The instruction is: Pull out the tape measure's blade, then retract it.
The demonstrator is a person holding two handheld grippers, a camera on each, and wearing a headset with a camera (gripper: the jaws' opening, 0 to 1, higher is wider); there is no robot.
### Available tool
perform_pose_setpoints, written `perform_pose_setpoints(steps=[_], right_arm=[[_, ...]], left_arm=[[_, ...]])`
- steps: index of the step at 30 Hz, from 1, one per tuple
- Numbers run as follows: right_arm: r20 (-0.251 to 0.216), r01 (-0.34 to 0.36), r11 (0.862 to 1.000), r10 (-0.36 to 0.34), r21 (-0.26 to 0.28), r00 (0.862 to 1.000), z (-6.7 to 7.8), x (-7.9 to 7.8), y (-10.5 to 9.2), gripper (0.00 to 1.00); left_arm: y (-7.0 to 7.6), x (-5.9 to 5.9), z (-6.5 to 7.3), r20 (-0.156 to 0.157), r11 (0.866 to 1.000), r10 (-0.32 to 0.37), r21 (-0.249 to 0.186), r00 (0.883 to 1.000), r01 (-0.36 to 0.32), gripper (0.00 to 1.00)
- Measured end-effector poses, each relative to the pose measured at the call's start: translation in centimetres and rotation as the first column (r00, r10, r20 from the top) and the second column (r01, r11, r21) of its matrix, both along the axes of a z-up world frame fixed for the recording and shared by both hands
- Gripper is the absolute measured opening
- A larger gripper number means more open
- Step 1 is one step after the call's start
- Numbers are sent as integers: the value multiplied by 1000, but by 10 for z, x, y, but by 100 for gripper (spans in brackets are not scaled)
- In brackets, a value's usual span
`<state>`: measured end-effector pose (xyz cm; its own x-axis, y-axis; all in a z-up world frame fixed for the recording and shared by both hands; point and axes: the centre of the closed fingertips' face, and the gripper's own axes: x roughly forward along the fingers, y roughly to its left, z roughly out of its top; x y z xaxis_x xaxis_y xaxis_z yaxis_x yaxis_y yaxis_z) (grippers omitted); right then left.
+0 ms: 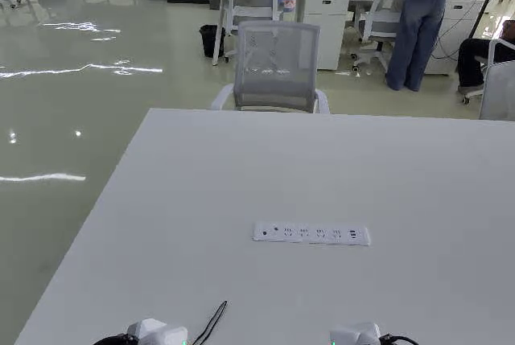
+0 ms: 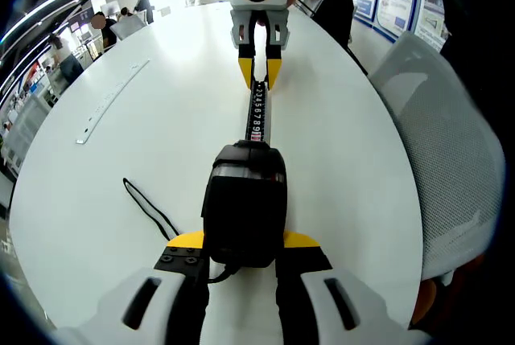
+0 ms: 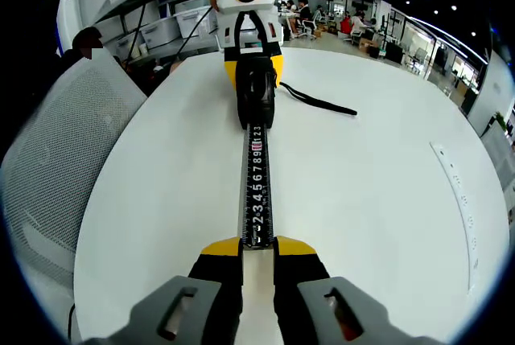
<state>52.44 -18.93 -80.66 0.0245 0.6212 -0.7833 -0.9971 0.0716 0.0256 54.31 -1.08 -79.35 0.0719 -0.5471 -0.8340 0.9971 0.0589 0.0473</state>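
The black tape measure case (image 2: 244,200) sits between the yellow-tipped jaws of my left gripper (image 2: 244,240), which is shut on it. Its blade (image 2: 257,112) runs out flat over the white table to my right gripper (image 2: 257,73). In the right gripper view, the right gripper (image 3: 257,247) is shut on the blade's end, and the numbered blade (image 3: 256,192) leads back to the case (image 3: 256,92) in the left gripper (image 3: 253,67). A black wrist strap (image 2: 149,204) trails from the case. In the head view, both gripper tops peek in at the bottom edge, left (image 1: 157,333) and right (image 1: 358,335).
A white power strip (image 1: 312,233) lies mid-table on the white table (image 1: 241,168). A grey mesh chair (image 1: 275,67) stands at the far edge, and another mesh chair (image 2: 451,136) is close behind the grippers. A person (image 1: 418,23) stands at a far desk.
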Motion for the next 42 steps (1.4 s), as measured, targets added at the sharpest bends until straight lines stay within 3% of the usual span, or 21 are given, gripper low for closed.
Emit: perform_pose_setpoints(steps=[42], right_arm=[[2, 9, 1000, -9, -10, 1000, -3, -2, -17, 12]], left_arm=[[-1, 0, 0, 0, 1000, -3, -3, 1000, 3, 27]])
